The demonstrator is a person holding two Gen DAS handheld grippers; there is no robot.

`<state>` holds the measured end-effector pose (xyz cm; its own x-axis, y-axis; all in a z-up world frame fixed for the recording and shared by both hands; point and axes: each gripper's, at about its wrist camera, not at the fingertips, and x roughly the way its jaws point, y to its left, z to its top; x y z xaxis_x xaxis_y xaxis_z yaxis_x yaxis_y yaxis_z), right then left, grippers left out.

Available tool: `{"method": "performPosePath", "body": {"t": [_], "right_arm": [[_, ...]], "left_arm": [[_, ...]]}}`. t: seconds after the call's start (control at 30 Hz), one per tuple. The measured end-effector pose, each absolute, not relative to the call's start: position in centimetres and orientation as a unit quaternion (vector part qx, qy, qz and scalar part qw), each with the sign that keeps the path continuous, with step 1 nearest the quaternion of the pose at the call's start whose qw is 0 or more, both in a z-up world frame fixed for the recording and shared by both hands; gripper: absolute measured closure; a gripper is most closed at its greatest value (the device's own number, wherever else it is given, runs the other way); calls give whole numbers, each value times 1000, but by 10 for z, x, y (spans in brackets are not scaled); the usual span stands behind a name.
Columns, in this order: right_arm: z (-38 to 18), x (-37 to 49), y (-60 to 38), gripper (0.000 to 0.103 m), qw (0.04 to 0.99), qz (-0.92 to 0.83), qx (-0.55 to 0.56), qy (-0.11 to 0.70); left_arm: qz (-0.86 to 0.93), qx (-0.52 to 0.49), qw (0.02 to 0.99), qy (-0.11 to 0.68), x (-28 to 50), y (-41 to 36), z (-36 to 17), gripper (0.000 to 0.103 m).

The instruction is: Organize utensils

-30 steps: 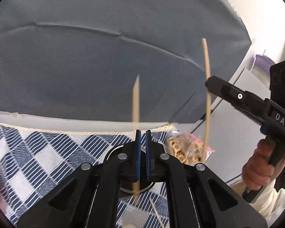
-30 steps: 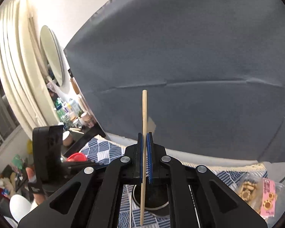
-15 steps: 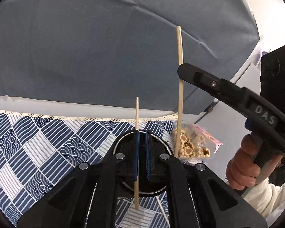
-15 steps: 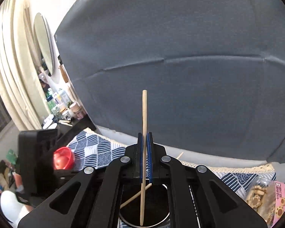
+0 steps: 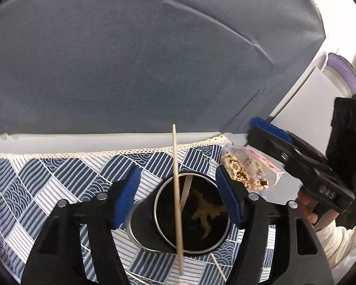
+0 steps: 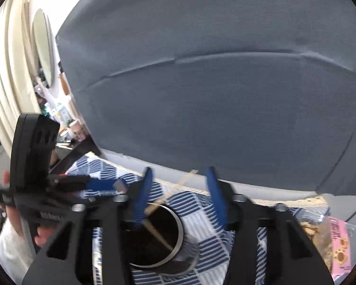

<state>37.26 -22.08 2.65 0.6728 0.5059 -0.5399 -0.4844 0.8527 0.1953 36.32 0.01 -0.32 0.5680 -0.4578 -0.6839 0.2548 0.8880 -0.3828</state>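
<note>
A black cup with a metal rim [image 5: 192, 210] stands on the blue patterned cloth; it also shows in the right wrist view [image 6: 154, 235]. My left gripper [image 5: 178, 199] is open right above it. A wooden chopstick [image 5: 177, 190] stands free between the open fingers, its lower end over the cup's near rim. A second chopstick [image 5: 186, 190] leans inside the cup. My right gripper [image 6: 178, 197] is open and empty above the cup. Two chopsticks [image 6: 168, 199] lean in the cup in the right wrist view. The right gripper also shows in the left wrist view [image 5: 296, 156].
A clear bag of snacks [image 5: 246, 171] lies on the cloth right of the cup; it also shows in the right wrist view [image 6: 325, 239]. A grey backdrop [image 5: 130, 59] rises behind the table. Loose chopsticks [image 5: 218, 267] lie on the cloth near the cup's front.
Both grippers opened and let go of their chopsticks over the cup. The right gripper's chopstick dropped in and now leans there. The right gripper moved back and to the right.
</note>
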Motion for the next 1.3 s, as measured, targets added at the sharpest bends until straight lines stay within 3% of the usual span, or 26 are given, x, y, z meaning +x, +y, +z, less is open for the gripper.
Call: {"method": "performPosePath", "body": {"t": [0.07,0.17,0.57,0.67,1.07,1.3], "right_arm": [[23,374,-229,41,916,262,15,304],[15,378,-238,37,914,250,14,319],[-16,388,-260,37,903,231,8,361],[-31,394,-267,32,902,210,11,377],[-97,400,-268,26,869,201,-9,452],[-116,397,-254,21,855,216,-42,470]], "left_arm": [[-207,-111,873,427,374,-2,-3,27],[-222,-116,864,437,389,-6,-2,25],[-181,-108,824,526,435,8,-36,25],[-145,-85,822,544,440,27,-53,25],[-120,-63,783,607,425,71,-112,23],[-164,3,773,613,405,61,-135,23]]}}
